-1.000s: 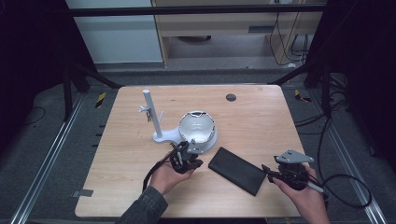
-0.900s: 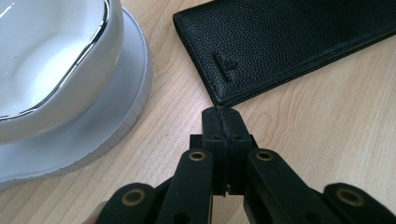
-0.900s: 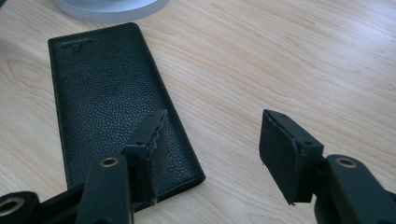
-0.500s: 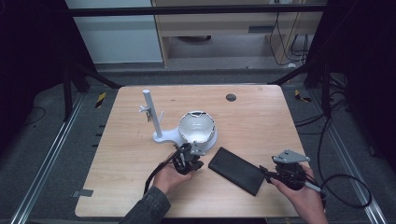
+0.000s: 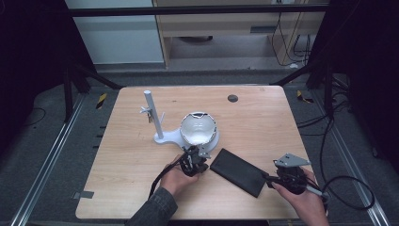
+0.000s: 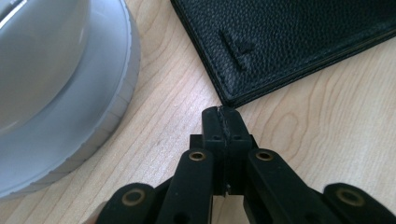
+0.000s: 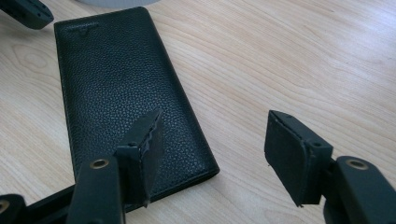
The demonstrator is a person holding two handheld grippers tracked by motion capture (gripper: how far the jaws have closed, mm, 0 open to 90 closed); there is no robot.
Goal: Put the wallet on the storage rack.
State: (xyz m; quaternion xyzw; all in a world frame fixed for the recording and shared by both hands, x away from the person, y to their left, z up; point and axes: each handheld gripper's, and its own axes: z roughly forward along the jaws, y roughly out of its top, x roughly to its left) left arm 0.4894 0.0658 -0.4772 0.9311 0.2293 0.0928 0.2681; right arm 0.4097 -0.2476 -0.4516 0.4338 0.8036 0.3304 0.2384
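wallet (image 5: 238, 171) on table (image 5: 263, 117) | bowl stand (image 5: 199, 131) behind it (post at left) | small disc (image 5: 232, 98) far back

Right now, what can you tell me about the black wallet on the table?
The black wallet is a long, flat, closed rectangle of pebbled leather-like material with stitched edges and a small embossed mark near one end. It lies flat and diagonal on the wooden table, just in front of the white round base, apart from it. Neither gripper grips it; the left gripper sits shut at one corner.
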